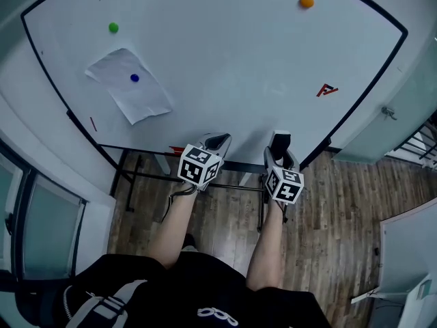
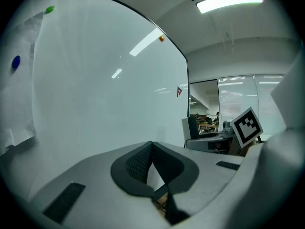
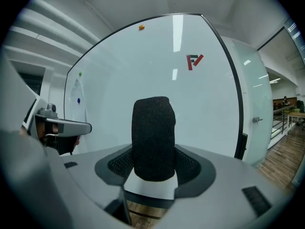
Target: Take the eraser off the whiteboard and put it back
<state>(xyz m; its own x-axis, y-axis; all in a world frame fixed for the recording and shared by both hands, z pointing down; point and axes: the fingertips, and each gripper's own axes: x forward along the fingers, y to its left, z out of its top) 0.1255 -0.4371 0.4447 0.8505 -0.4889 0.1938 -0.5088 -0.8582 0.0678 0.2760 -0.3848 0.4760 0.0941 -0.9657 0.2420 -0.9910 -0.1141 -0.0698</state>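
Observation:
The eraser (image 3: 153,132), black felt on a white body, stands upright between the jaws of my right gripper (image 3: 153,159), which is shut on it. In the head view this gripper (image 1: 280,143) is just in front of the lower edge of the whiteboard (image 1: 225,53), the eraser's dark end (image 1: 280,140) pointing at the board. My left gripper (image 1: 218,142) is beside it to the left, also near the board's lower edge. Its pads meet at the tip with nothing between them (image 2: 151,147).
On the board are an orange magnet (image 1: 306,1), a green magnet (image 1: 113,27), a sheet of paper (image 1: 140,98) pinned by a blue magnet (image 1: 134,78), and a red logo (image 1: 327,90). The board's black stand (image 1: 136,176) is on wooden floor. A glass wall (image 1: 382,121) is at the right.

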